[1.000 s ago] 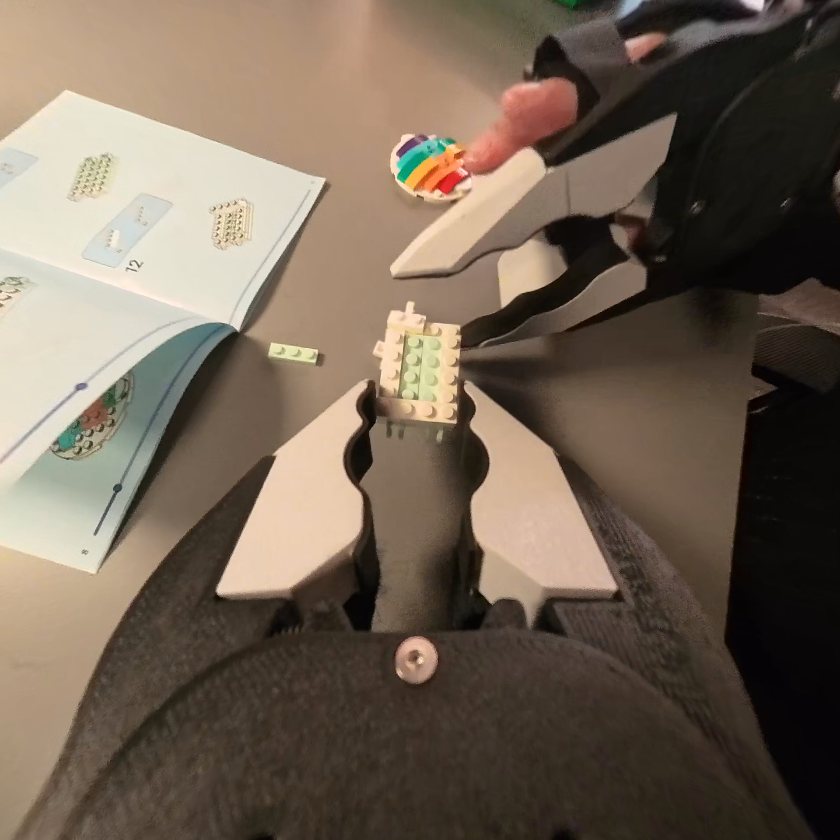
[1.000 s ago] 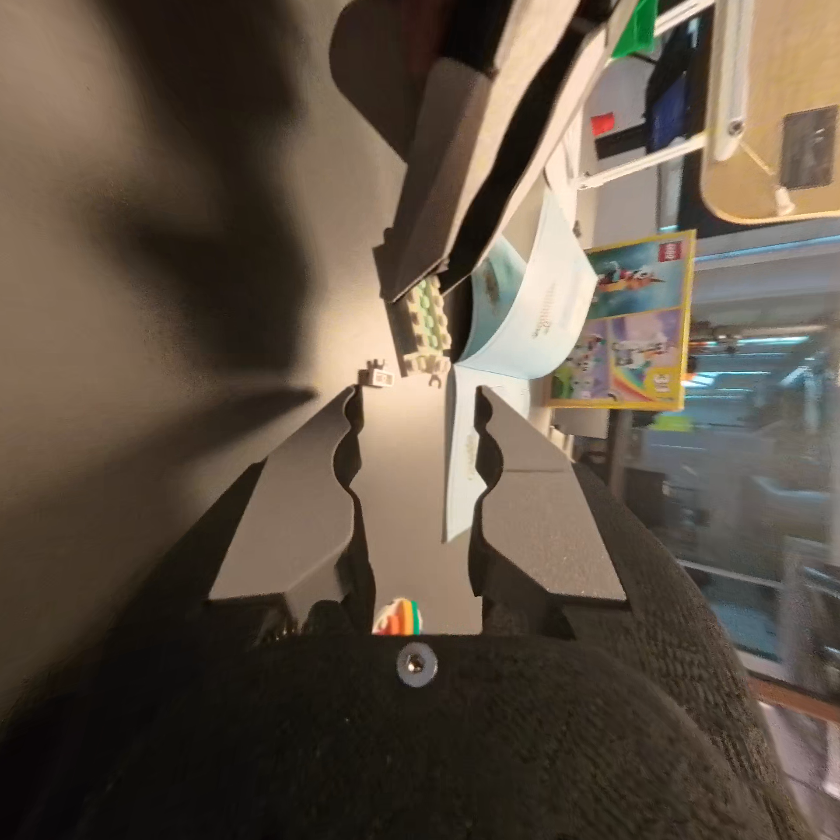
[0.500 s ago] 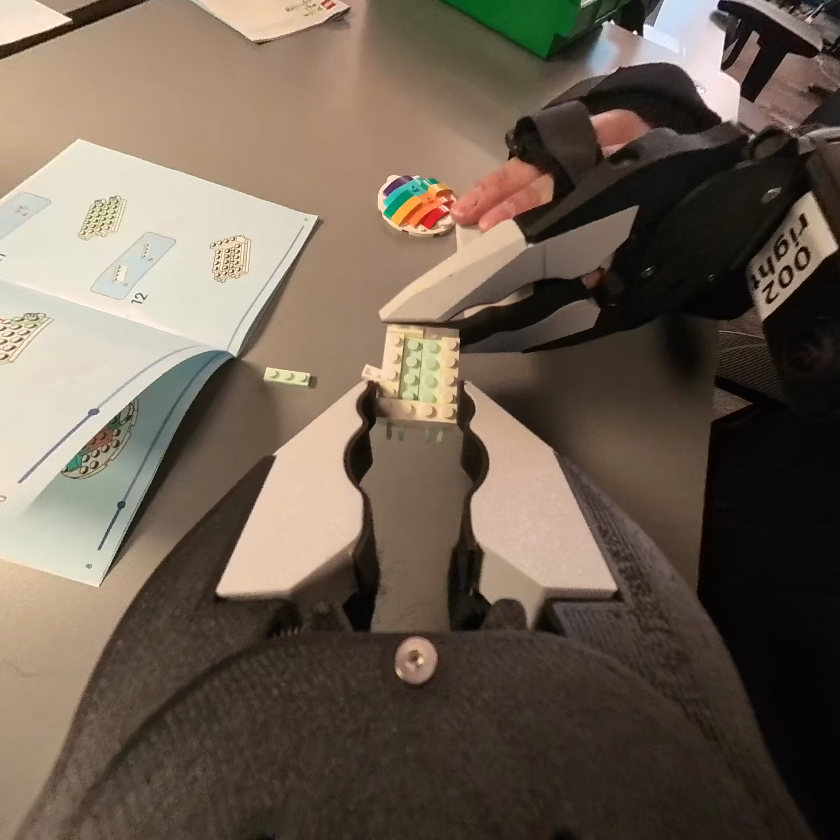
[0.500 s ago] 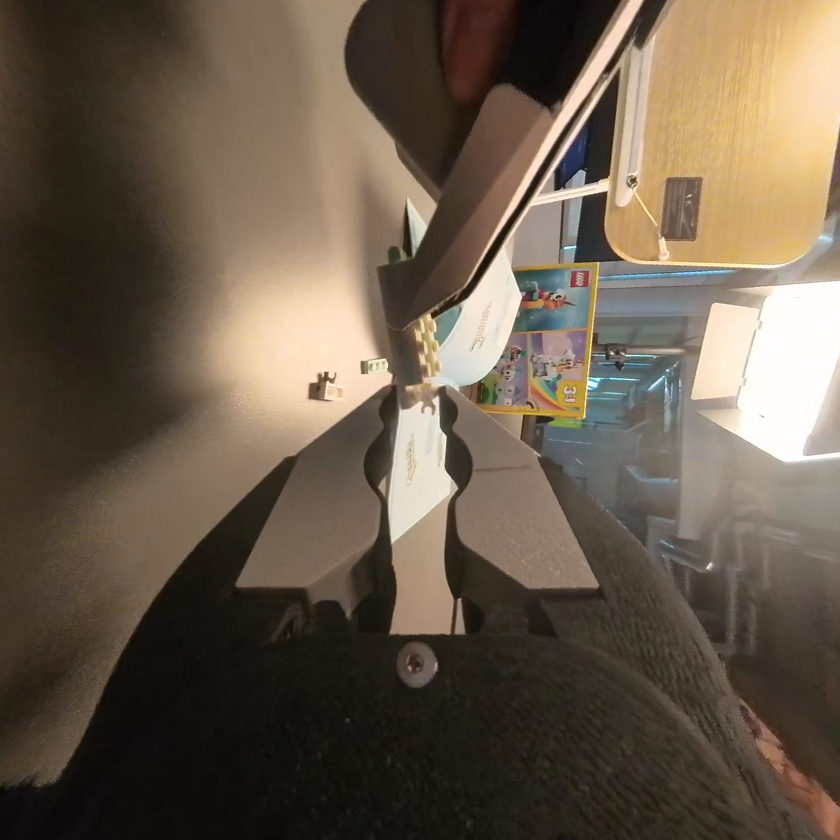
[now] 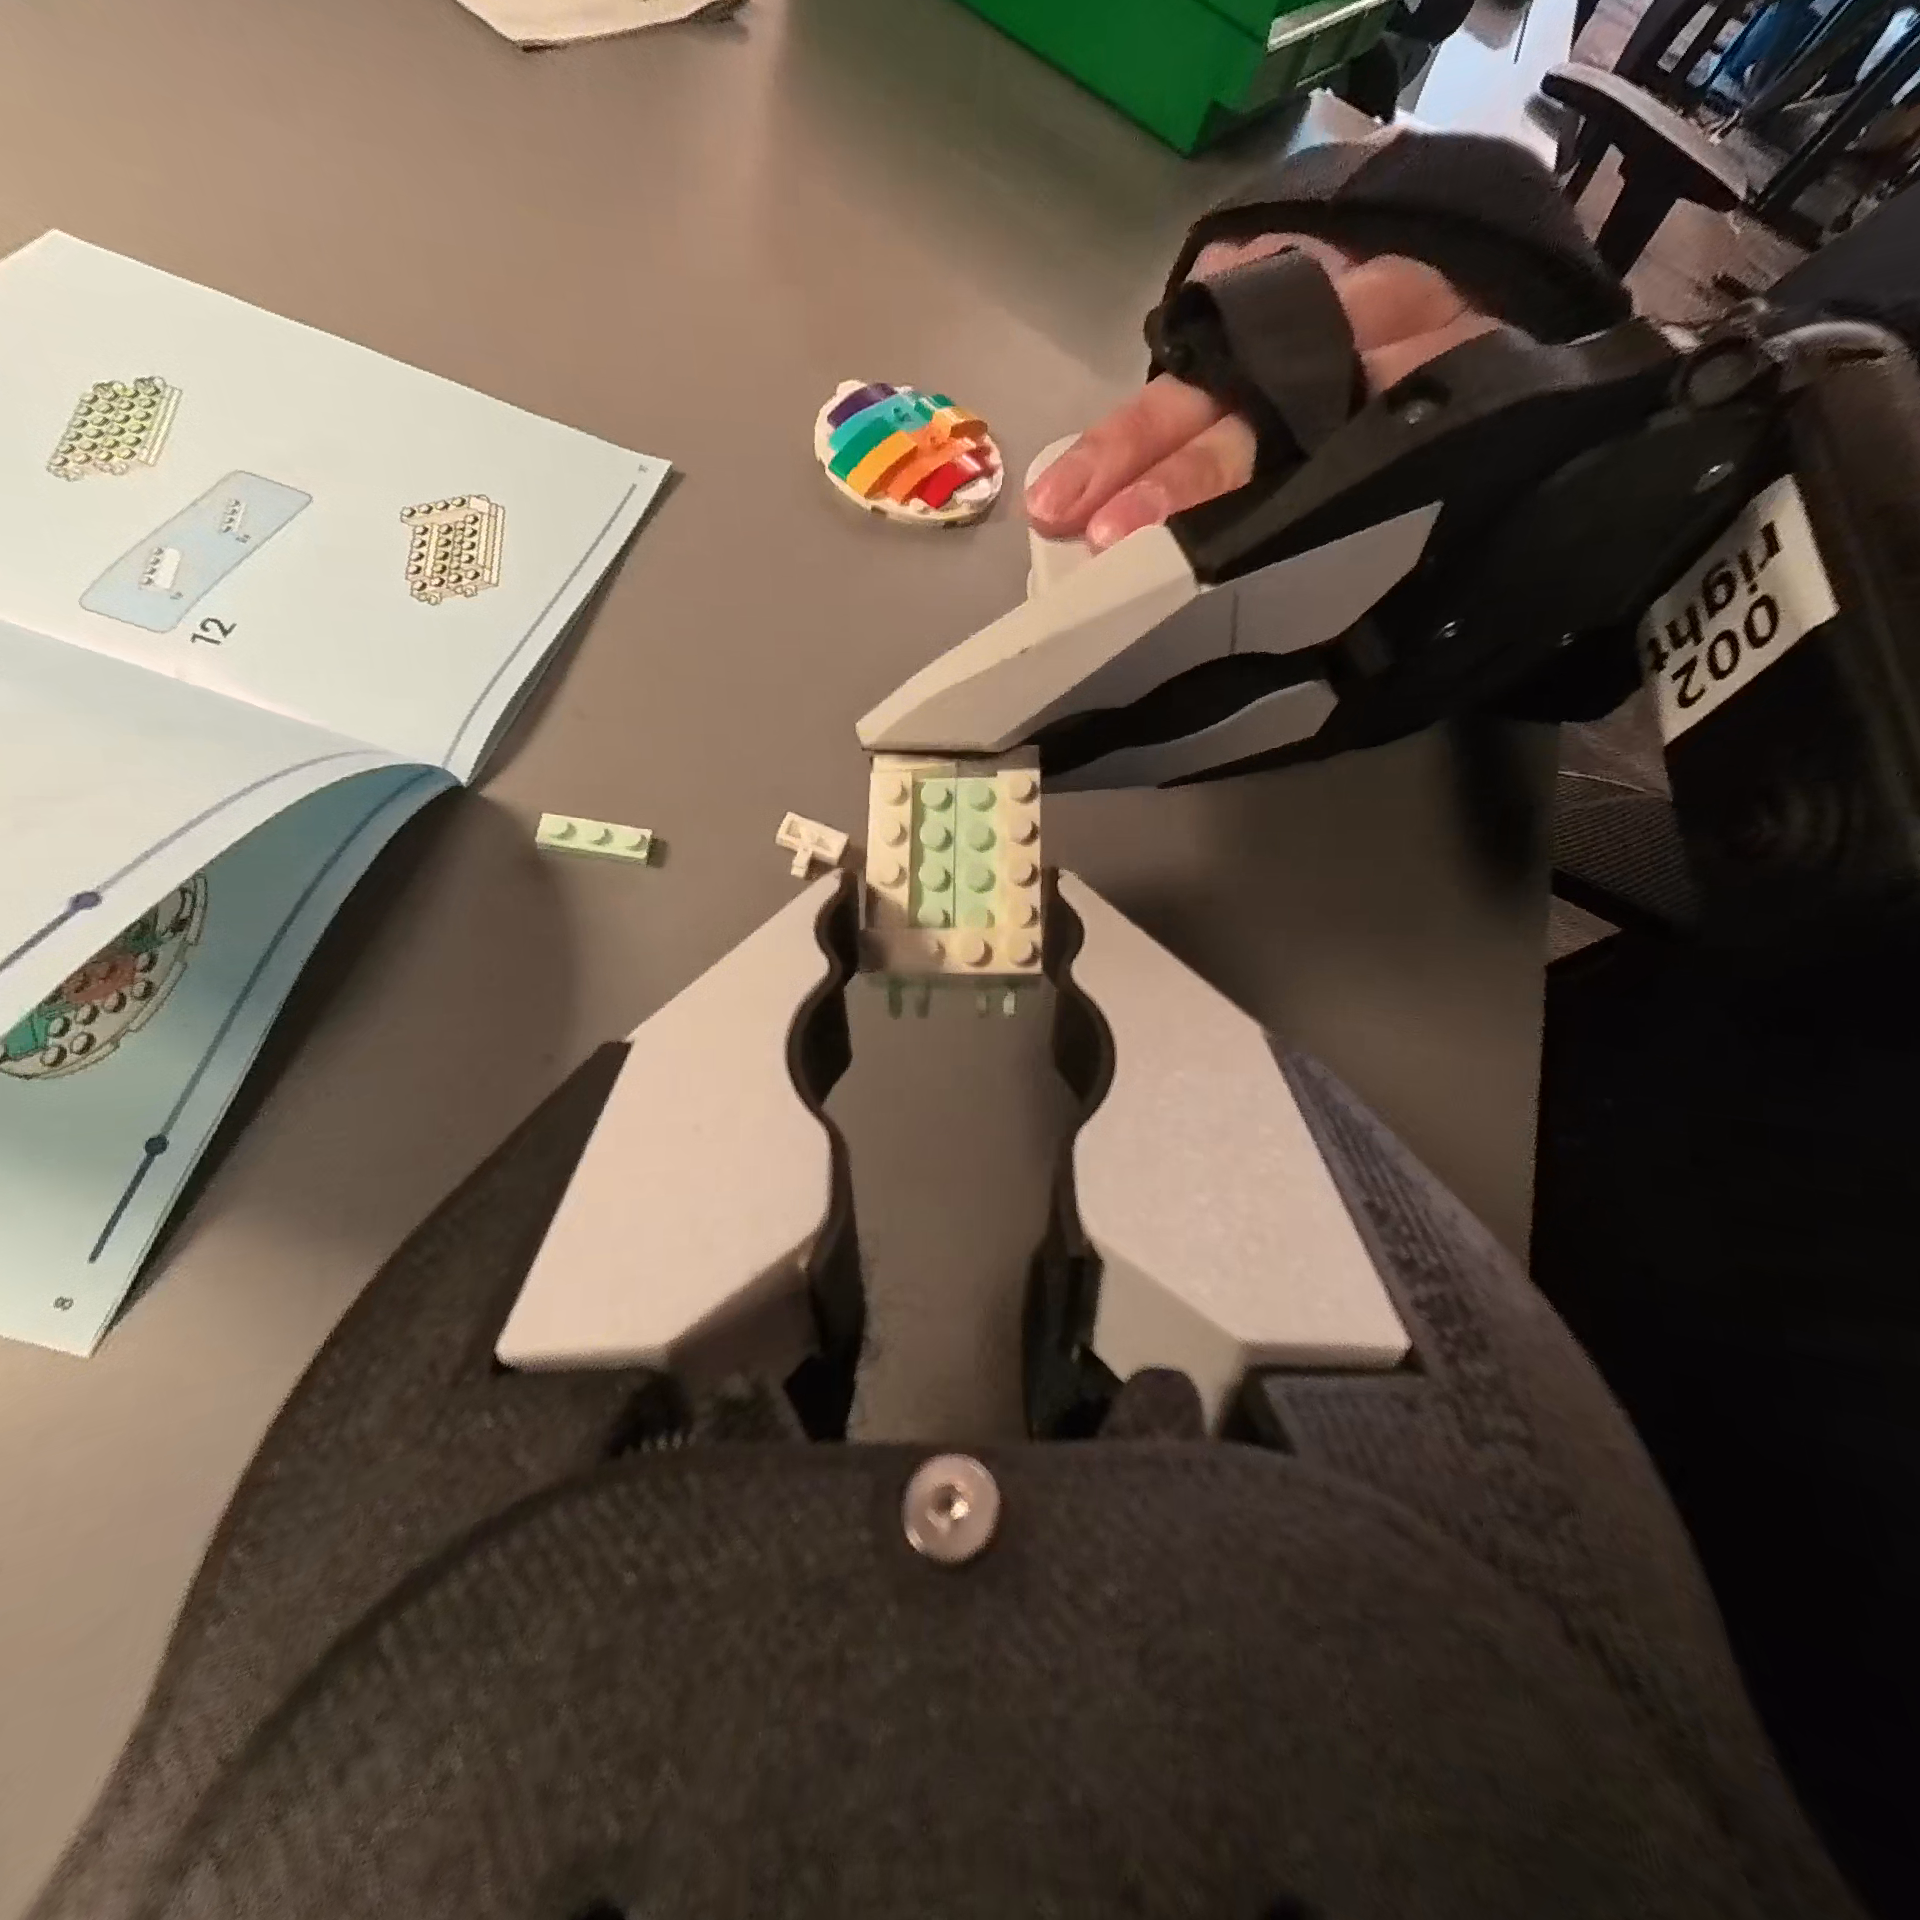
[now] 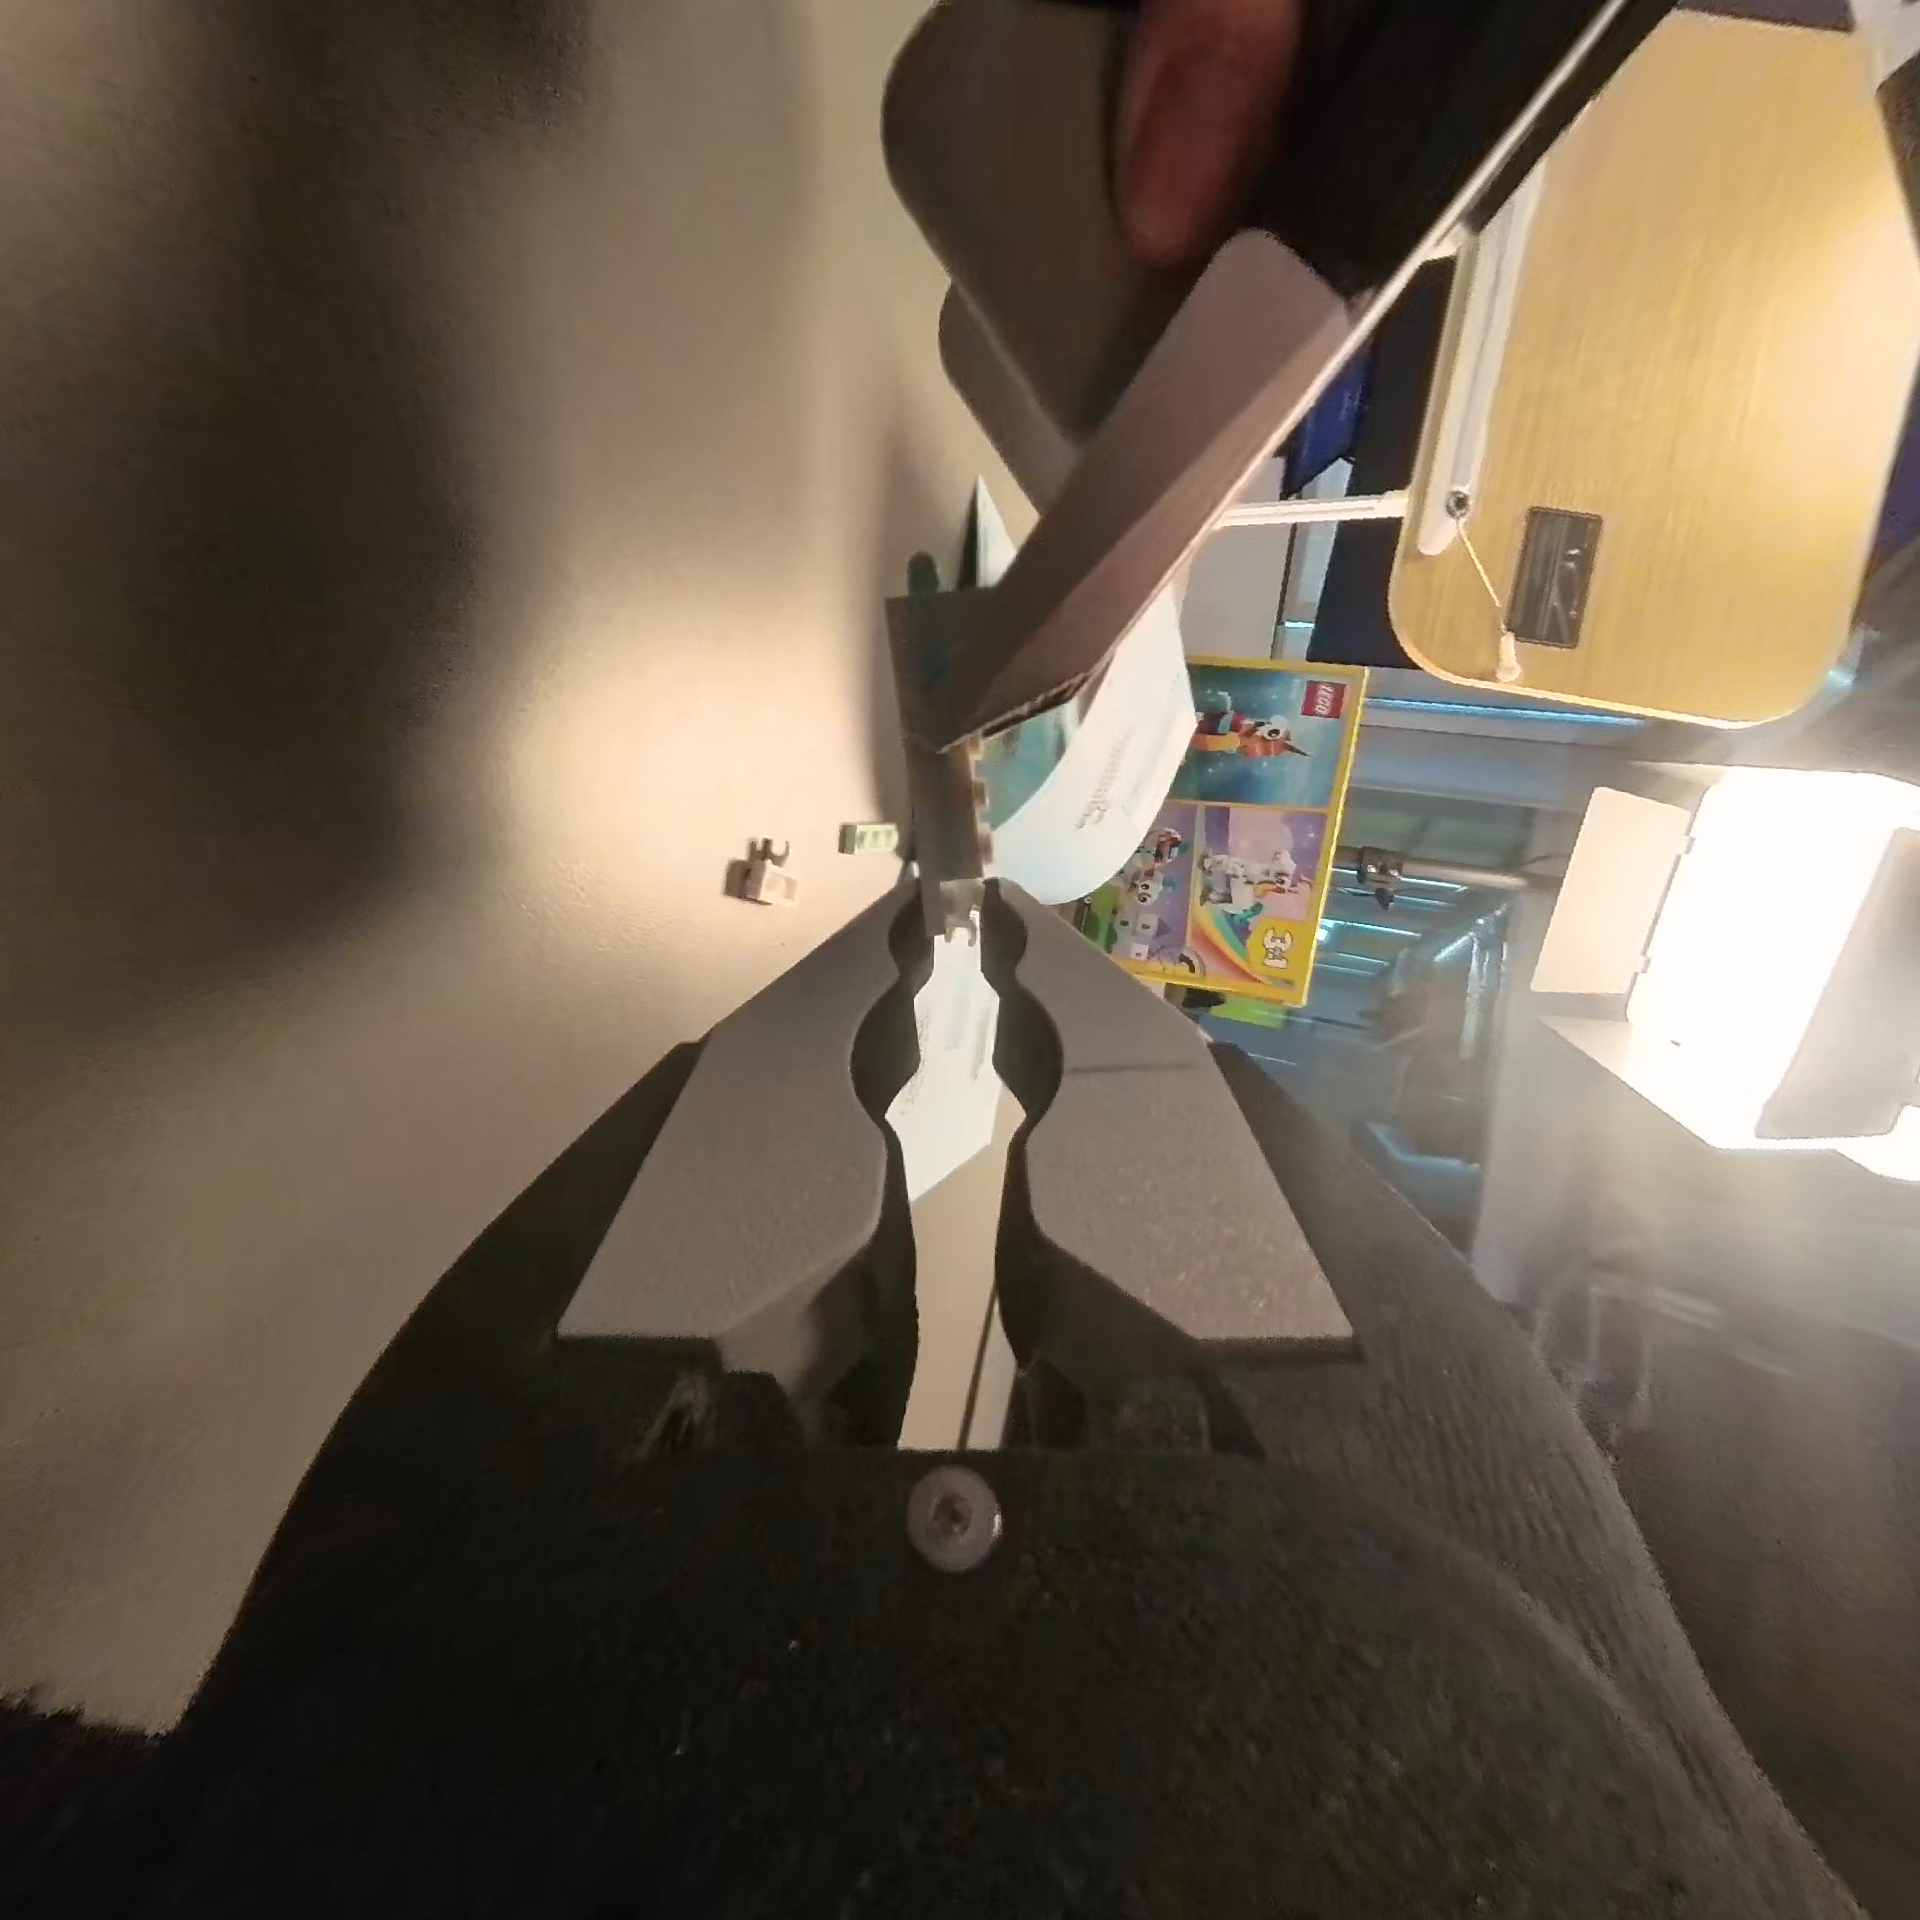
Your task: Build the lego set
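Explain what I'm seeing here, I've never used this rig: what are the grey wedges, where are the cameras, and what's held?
No robot: a person holds a two-finger tool in each hand, with a camera looking along its fingers. In the left wrist view, the left tool grips the white-and-mint studded lego assembly by its sides. The right tool, strapped to a hand, closes on the assembly's far end; its own view shows this. On the grey table lie an open instruction booklet, a round rainbow lego disc, a small mint plate and a tiny white clip piece.

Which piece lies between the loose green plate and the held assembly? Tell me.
A small white clip piece, on the table beside the assembly; the green plate lies farther left. Left wrist view.
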Available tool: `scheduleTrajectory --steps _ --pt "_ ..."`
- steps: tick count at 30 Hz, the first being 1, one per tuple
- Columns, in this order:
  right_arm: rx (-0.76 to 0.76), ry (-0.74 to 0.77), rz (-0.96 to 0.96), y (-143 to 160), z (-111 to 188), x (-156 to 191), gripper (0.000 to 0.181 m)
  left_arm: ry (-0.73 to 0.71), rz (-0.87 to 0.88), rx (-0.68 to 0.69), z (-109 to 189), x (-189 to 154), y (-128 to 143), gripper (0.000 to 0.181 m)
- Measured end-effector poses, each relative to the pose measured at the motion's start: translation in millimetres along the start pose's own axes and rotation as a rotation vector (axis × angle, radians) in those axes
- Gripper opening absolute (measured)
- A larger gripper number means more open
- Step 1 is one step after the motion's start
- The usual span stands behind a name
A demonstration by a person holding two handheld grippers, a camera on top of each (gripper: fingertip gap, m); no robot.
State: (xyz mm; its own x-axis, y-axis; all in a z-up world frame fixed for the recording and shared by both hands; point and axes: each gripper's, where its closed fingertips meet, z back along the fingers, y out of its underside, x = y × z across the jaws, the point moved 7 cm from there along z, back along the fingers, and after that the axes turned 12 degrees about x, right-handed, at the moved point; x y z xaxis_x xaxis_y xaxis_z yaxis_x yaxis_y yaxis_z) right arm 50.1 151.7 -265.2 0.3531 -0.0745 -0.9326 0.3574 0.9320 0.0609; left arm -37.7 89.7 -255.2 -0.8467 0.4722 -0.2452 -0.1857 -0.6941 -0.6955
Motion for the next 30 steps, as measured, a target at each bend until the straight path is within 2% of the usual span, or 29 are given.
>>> scheduleTrajectory --steps 1,3,6,9,13,15,17,20,26,30 --pt "0.0 -0.006 -0.003 0 -1 0 0.007 -0.009 -0.006 -0.008 -1 0 0 0.034" --pt "0.0 -0.031 -0.037 2 -2 1 0.007 -0.059 -0.058 -0.06 2 -2 -3 0.053" --pt "0.002 -0.082 -0.119 4 -4 0 0.007 -0.245 -0.238 -0.083 4 -9 -4 0.076" --pt "0.005 -0.133 -0.187 5 -5 -1 0.007 -0.486 -0.503 -0.042 0 -17 -1 0.072" --pt "-0.007 -0.171 -0.23 5 -5 -2 0.007 -0.69 -0.73 0.018 -6 -22 4 0.045" --pt "-0.015 -0.182 -0.241 5 -4 -3 0.007 -0.718 -0.759 0.051 -9 -20 7 0.038" --pt "-0.021 -0.189 -0.247 4 -3 -4 0.007 -0.724 -0.794 0.055 -9 -21 8 0.022" --pt "-0.023 -0.195 -0.234 4 -3 -5 0.007 -0.75 -0.823 0.061 -9 -23 7 0.02" --pt "-0.004 -0.14 -0.044 0 -3 -3 0.008 -0.771 -0.866 0.076 -9 -25 6 0.019" --pt "-0.016 -0.107 0.007 0 -2 -1 0.008 -0.774 -0.872 0.069 -9 -26 9 0.019"
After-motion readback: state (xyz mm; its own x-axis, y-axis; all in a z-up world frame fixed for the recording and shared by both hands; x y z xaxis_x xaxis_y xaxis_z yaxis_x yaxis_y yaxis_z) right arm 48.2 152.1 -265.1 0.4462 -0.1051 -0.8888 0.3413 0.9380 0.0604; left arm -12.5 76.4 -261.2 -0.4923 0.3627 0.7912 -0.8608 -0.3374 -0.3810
